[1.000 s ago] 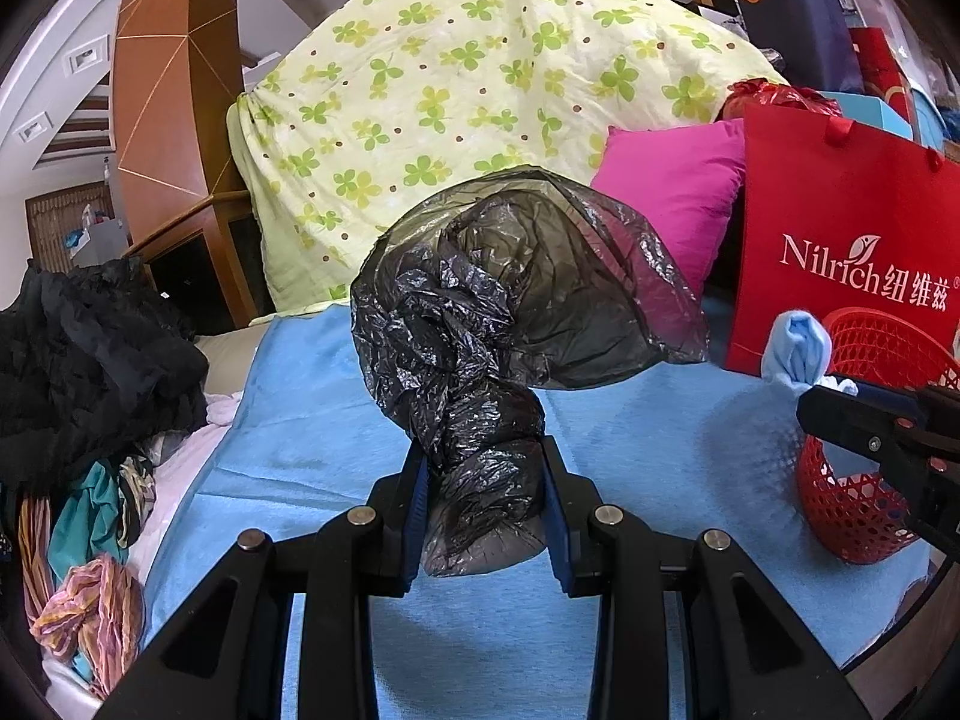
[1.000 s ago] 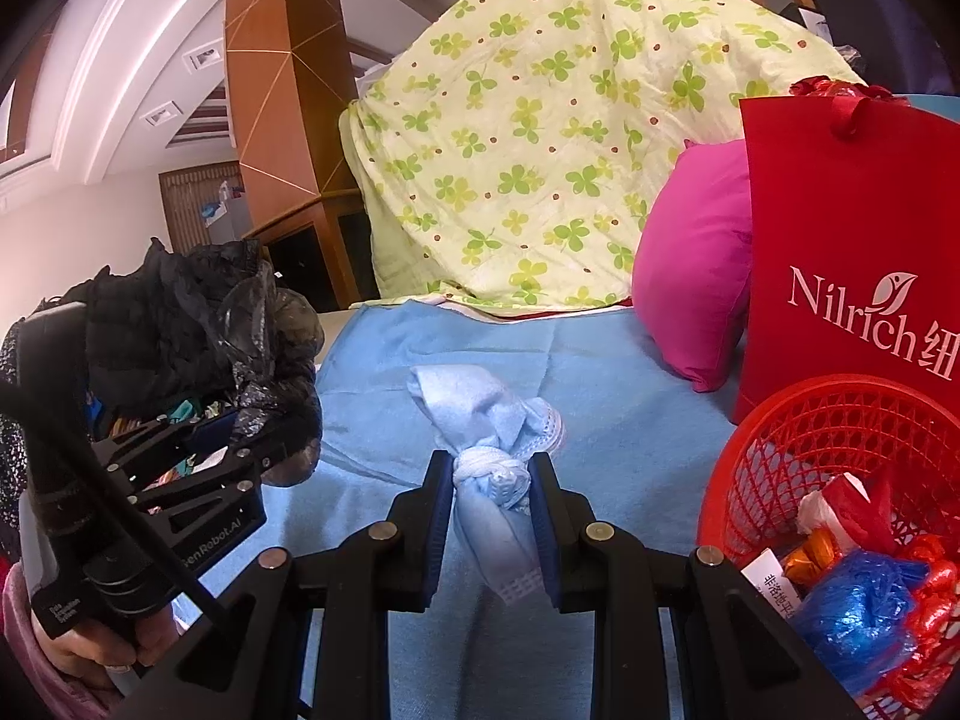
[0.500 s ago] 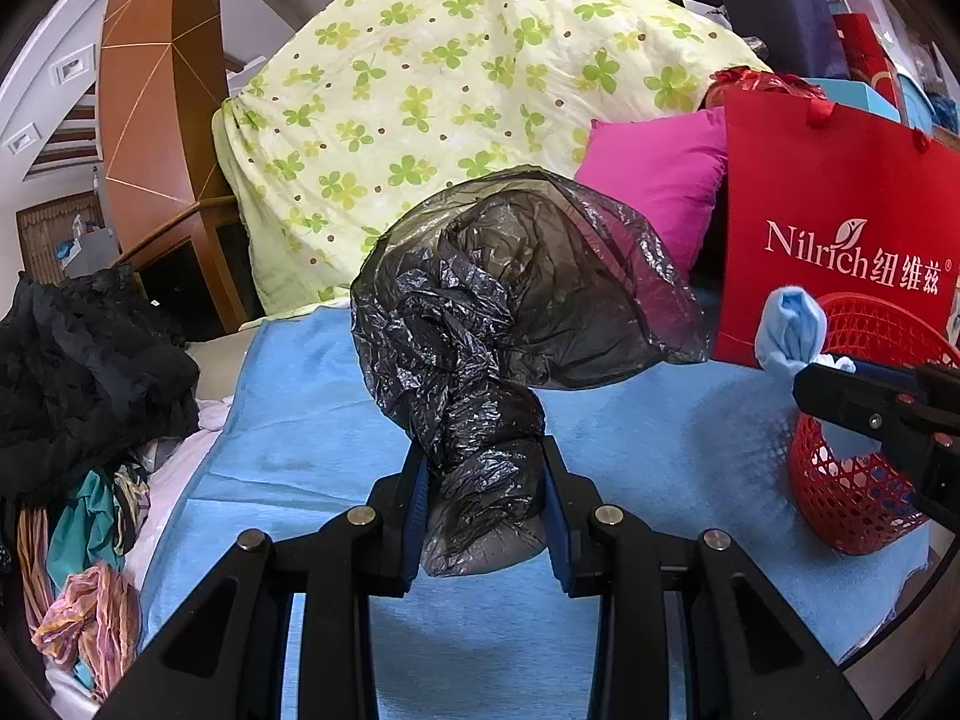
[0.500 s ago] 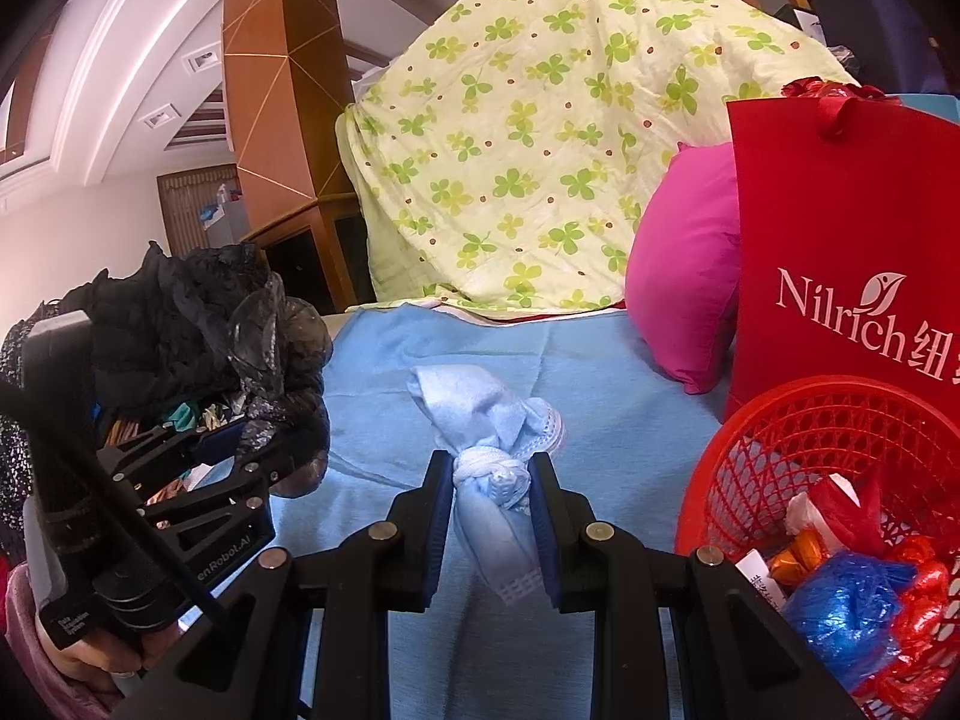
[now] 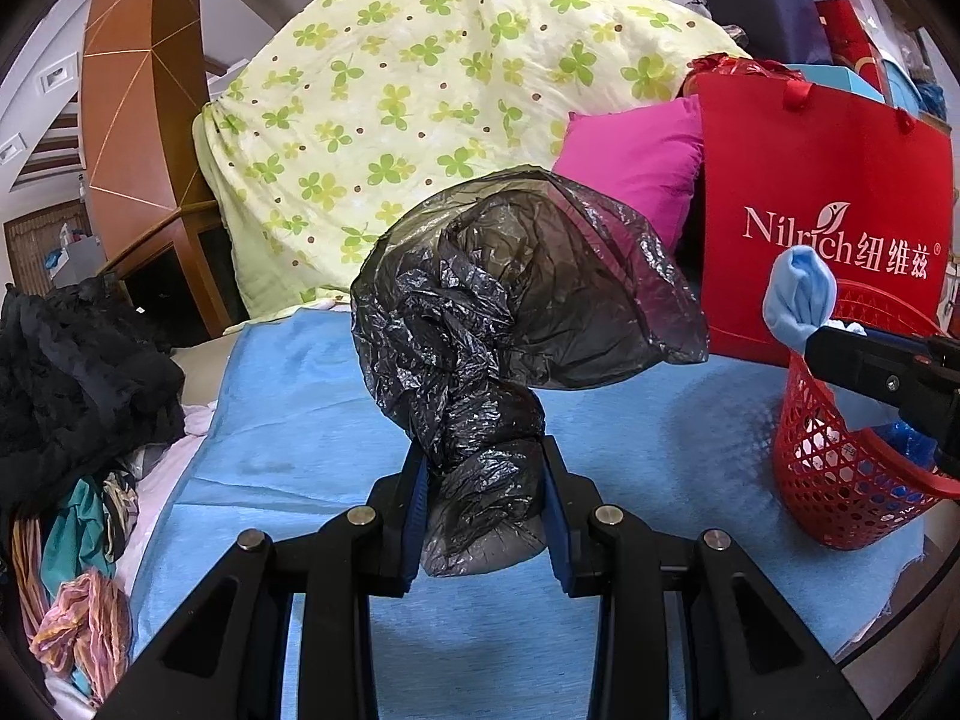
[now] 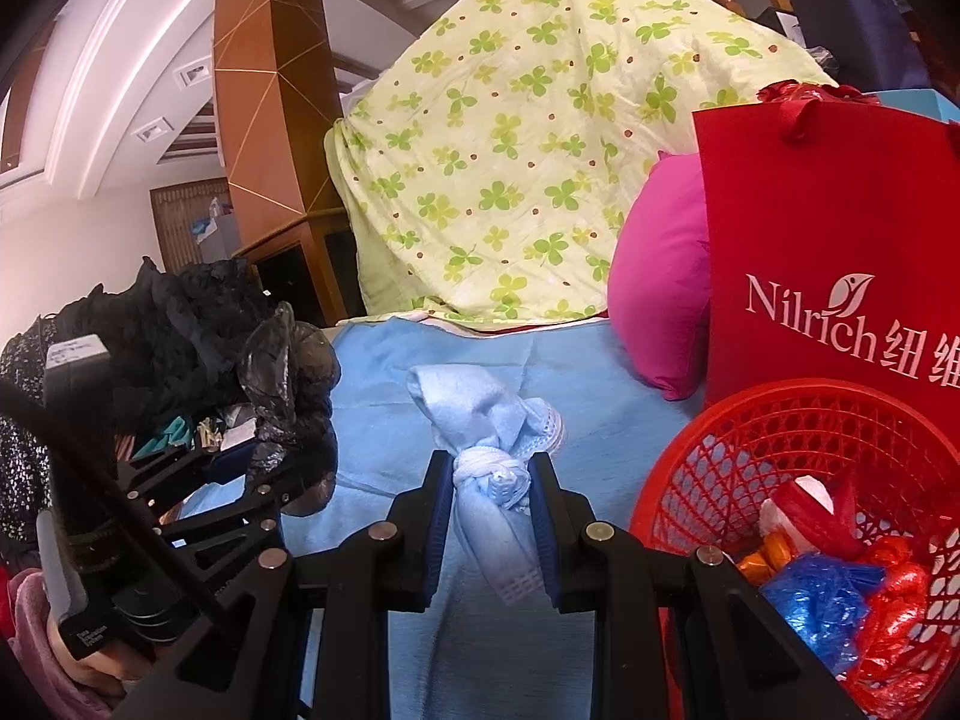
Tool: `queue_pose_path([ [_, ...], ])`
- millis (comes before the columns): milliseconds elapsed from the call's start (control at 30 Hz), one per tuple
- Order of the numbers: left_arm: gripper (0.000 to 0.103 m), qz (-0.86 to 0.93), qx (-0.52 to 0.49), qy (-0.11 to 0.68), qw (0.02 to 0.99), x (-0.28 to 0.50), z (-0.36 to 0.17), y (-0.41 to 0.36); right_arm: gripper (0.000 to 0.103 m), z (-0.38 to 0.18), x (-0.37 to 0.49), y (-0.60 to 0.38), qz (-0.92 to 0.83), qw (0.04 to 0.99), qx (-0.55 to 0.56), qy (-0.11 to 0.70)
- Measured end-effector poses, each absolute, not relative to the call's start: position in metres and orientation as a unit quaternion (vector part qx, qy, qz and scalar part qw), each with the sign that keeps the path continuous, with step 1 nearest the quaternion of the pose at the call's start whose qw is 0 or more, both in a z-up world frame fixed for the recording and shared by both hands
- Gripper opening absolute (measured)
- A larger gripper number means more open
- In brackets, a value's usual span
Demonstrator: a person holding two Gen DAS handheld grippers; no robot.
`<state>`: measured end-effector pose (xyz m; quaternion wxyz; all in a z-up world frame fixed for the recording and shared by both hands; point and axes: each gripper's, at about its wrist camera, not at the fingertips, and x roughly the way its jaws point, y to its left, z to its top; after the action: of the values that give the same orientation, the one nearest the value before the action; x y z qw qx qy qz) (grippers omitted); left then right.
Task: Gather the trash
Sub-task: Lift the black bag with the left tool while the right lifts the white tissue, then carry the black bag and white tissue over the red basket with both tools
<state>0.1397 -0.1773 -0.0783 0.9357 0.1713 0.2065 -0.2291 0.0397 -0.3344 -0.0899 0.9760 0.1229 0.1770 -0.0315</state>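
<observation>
The left gripper (image 5: 483, 504) is clamped on a crumpled black bag (image 5: 516, 312) above the blue sheet (image 5: 300, 420); the right gripper (image 6: 489, 504) pinches a knotted blue cloth (image 6: 486, 420) beside the red basket (image 6: 708, 456). Only the right view shows the basket's contents: red and blue bags (image 6: 840, 606).

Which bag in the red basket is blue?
The crumpled blue bag at the front of the basket. The other bags beside it are red, and something orange sits behind it.
</observation>
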Motion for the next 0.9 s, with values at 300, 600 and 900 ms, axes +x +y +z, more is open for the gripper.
queue_pose_path([
  [300, 0.035, -0.244, 0.180, 0.202, 0.931, 0.132, -0.080, -0.183, 0.027, -0.089, 0.031, -0.351, -0.042, 0.976, 0.131, 0.168],
  [600, 0.035, -0.253, 0.175, 0.215, 0.927, 0.117, -0.086, -0.185, 0.027, -0.088, 0.019, -0.375, -0.058, 0.975, 0.152, 0.155],
  [900, 0.035, -0.246, 0.182, 0.224, 0.925, 0.098, -0.084, -0.183, 0.027, -0.085, 0.003, -0.394, -0.067, 0.974, 0.173, 0.133],
])
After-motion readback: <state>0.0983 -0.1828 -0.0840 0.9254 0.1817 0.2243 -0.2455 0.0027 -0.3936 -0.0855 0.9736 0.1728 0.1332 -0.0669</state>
